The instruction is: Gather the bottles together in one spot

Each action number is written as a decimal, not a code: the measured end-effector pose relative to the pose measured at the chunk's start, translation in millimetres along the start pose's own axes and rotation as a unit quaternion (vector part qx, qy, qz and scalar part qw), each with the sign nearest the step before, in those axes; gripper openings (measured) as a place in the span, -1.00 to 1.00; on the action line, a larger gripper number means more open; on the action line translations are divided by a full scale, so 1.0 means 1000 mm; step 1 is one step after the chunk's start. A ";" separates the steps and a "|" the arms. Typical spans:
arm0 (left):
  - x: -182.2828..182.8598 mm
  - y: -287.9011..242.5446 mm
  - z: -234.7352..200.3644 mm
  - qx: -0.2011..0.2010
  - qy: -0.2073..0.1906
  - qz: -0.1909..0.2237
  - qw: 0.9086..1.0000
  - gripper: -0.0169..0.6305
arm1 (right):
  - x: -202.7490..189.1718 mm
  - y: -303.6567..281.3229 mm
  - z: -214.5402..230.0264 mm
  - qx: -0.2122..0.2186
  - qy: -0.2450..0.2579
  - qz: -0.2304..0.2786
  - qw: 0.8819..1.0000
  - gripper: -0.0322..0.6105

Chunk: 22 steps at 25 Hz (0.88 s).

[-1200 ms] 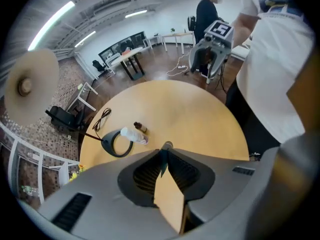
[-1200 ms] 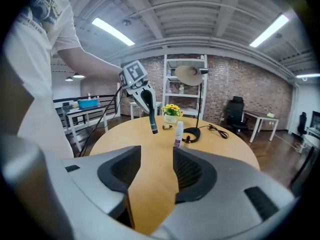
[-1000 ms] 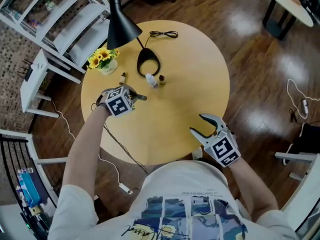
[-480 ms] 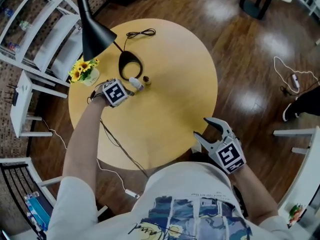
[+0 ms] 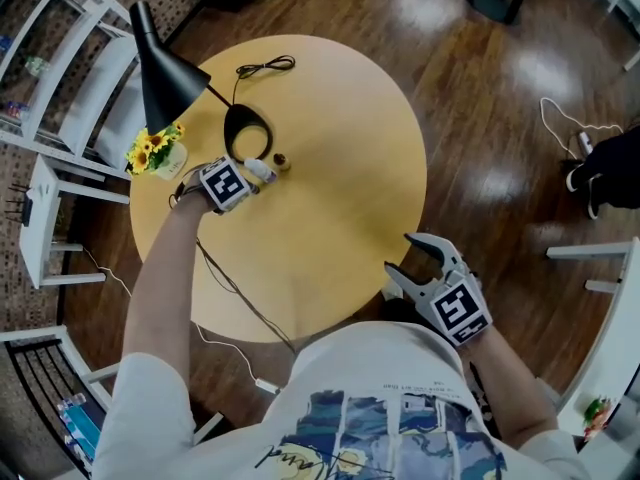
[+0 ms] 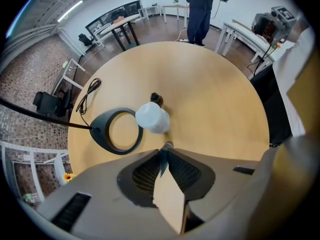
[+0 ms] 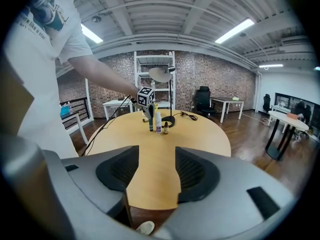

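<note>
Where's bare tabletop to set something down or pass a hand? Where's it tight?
Free: the table's whole middle and right side, from the small brown bottle to the rim by the open right tool. Crowded: upper left, where lamp base, white bottle, flower pot and left tool, shut on a slim dark bottle, bunch together.

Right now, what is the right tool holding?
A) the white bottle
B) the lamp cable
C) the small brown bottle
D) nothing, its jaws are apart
D: the right tool has its jaws apart with only bare table showing between them. The white bottle and the small brown bottle stand far across the table by the lamp.
</note>
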<state>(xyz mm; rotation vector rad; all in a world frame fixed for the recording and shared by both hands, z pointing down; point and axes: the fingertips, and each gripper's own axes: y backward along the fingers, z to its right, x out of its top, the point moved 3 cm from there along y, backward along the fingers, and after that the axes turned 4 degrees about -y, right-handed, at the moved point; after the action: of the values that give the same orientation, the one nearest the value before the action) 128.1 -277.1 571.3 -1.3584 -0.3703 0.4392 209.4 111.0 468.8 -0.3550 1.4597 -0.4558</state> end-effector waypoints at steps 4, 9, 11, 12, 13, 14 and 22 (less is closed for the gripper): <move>-0.001 -0.002 -0.002 0.004 0.015 -0.003 1.000 -0.75 | -0.001 -0.006 0.004 0.006 0.002 -0.001 1.000 -0.12; 0.000 0.000 -0.005 0.005 0.025 0.007 1.000 -0.61 | 0.000 -0.012 0.007 0.016 0.009 -0.005 1.000 -0.12; 0.000 0.003 -0.006 0.008 0.026 0.009 1.000 -0.61 | -0.001 -0.014 0.006 0.022 0.008 -0.007 1.000 -0.12; -0.001 0.004 -0.006 0.010 0.028 0.009 1.000 -0.61 | -0.001 -0.015 0.006 0.025 0.008 -0.008 1.000 -0.12; -0.003 0.006 -0.006 0.012 0.030 0.008 0.999 -0.61 | -0.001 -0.016 0.005 0.027 0.011 -0.008 1.000 -0.12; -0.004 0.008 -0.006 0.015 0.033 0.008 0.999 -0.61 | -0.001 -0.017 0.005 0.030 0.014 -0.008 0.999 -0.12; -0.021 0.046 0.009 0.043 0.090 0.036 0.994 -0.60 | 0.002 -0.024 0.004 0.067 0.029 -0.004 0.997 -0.12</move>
<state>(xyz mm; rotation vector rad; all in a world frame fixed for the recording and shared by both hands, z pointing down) 101.2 -272.7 527.5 -1.3192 -0.1531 0.3854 211.2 89.1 478.9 -0.2430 1.4763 -0.5714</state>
